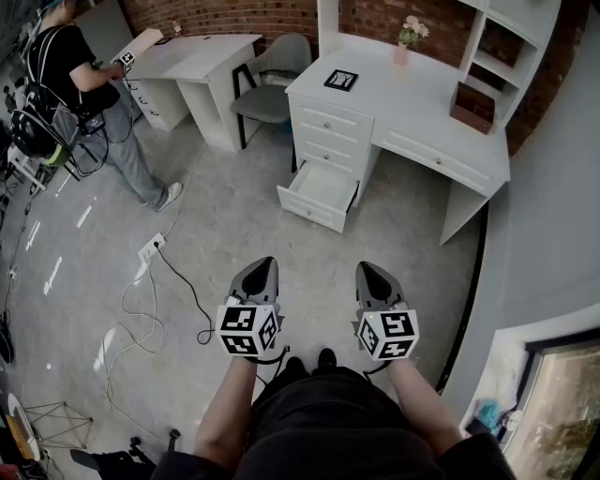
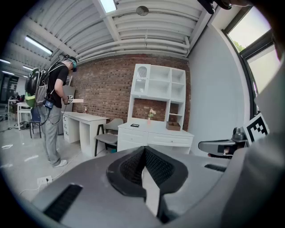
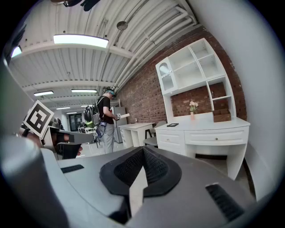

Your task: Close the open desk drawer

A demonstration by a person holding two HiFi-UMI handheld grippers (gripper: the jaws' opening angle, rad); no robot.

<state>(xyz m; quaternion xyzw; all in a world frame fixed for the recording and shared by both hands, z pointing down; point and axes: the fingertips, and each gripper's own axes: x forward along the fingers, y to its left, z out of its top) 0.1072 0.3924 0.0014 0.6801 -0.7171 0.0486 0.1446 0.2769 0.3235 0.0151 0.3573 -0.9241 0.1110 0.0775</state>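
Head view's up high, looking steeply down at the floor (image 1: 234,234), desk (image 1: 394,94) well ahead. Both gripper views ride low, facing level toward that same desk, far off, brick wall (image 2: 102,89) behind it.

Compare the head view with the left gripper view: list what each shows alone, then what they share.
Only the head view: the open drawer, lowest in the white desk stack and pulled out, plus the power strip and its cable on the floor.

Only the left gripper view: the ceiling lights and the shelf unit up to its top. The gripper's own body hides the drawer here.

Both: the white desk, the flower vase, the grey chair, the person at the second desk, the left gripper and the right gripper, each shut and empty.
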